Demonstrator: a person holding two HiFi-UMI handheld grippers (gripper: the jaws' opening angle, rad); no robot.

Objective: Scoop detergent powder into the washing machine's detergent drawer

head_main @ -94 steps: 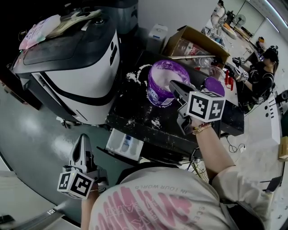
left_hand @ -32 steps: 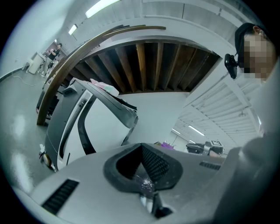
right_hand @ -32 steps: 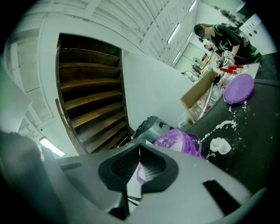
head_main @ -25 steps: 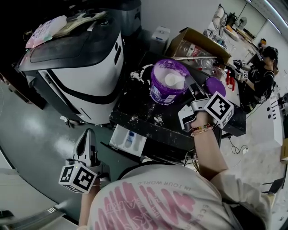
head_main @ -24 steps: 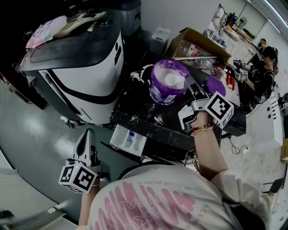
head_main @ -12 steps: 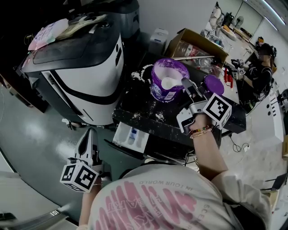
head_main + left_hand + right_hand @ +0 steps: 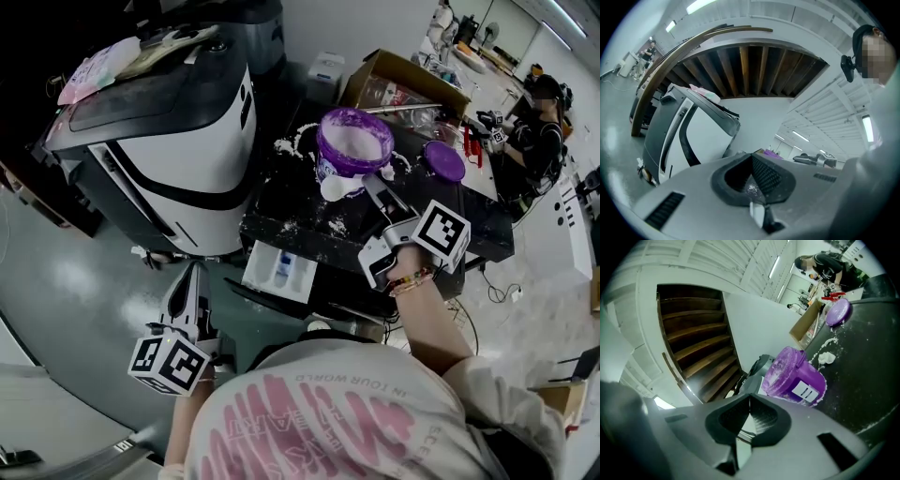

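Note:
The purple detergent tub (image 7: 354, 141) stands open on the black table (image 7: 450, 225), with white powder inside. My right gripper (image 7: 373, 190) is shut on the handle of a white scoop (image 7: 336, 187), which carries powder just in front of the tub. In the right gripper view the tub (image 7: 792, 376) lies ahead of my right gripper (image 7: 750, 416), and a white strip shows between the jaws. The white detergent drawer (image 7: 281, 270) is pulled out below the table's near edge. My left gripper (image 7: 192, 279) hangs low beside the washing machine (image 7: 159, 122), shut and holding nothing.
Spilled powder (image 7: 286, 150) lies around the tub. The purple lid (image 7: 443, 159) lies to the right, and a cardboard box (image 7: 403, 80) stands behind. A seated person (image 7: 539, 122) is at the far right. Grey floor (image 7: 66, 281) lies left of the drawer.
My right gripper has drawn the scoop out of the tub, towards me and a little down, to the tub's front. My left gripper has hardly moved.

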